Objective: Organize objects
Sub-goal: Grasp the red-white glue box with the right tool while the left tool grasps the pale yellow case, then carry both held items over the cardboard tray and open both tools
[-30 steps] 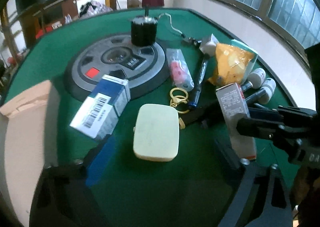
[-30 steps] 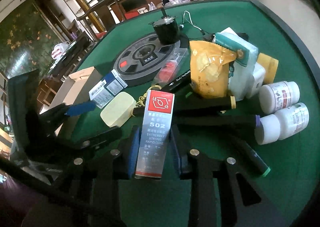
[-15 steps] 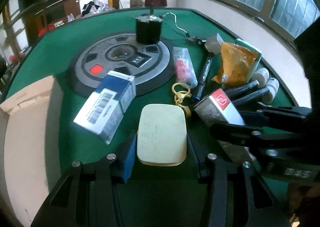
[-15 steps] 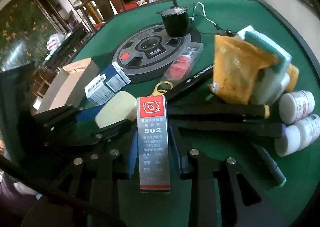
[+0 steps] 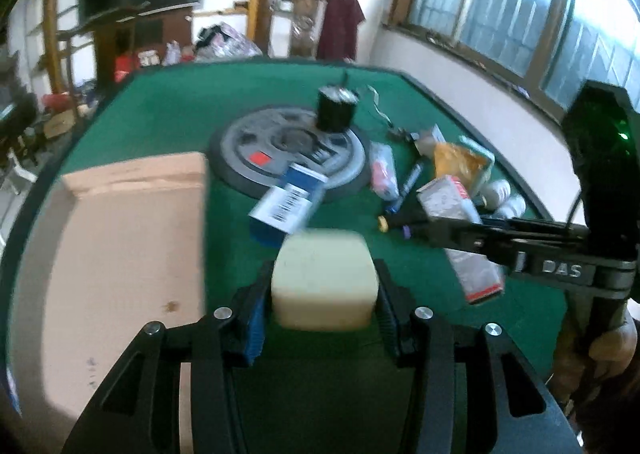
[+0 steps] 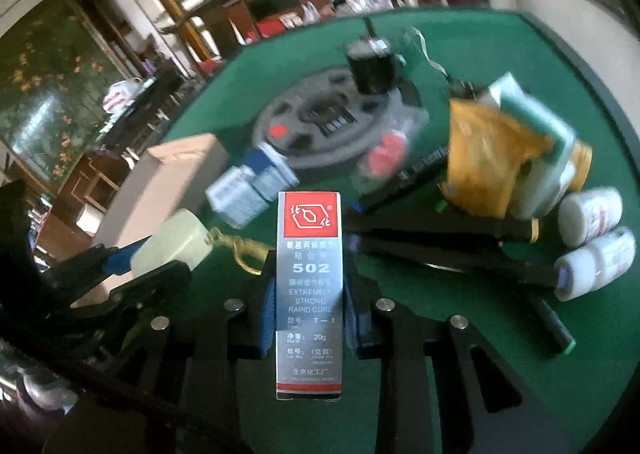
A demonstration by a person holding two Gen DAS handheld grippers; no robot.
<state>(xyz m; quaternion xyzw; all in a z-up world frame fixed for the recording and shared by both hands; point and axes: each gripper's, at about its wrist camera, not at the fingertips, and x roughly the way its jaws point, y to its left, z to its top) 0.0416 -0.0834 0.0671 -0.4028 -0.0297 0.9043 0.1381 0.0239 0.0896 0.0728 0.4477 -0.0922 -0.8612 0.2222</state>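
Note:
My left gripper [image 5: 320,318] is shut on a pale yellow case [image 5: 325,281] and holds it above the green table [image 5: 168,114]; the case also shows in the right wrist view [image 6: 172,242] with a yellow keyring cord [image 6: 240,250]. My right gripper [image 6: 310,314] is shut on a silver and red 502 glue box [image 6: 310,286], lifted off the table; the box shows in the left wrist view [image 5: 460,222]. An open cardboard box [image 5: 120,254] lies at the left.
A blue and white carton [image 5: 288,206] leans on a grey round disc [image 5: 288,150] with a black motor [image 5: 335,110]. To the right lie a yellow pouch [image 6: 484,162], black markers [image 6: 440,230], two white bottles [image 6: 592,238] and a clear packet [image 5: 382,170].
The left gripper has closed on the pale yellow case and lifted it off the table. The right gripper has raised the glue box higher. Both views have tilted up.

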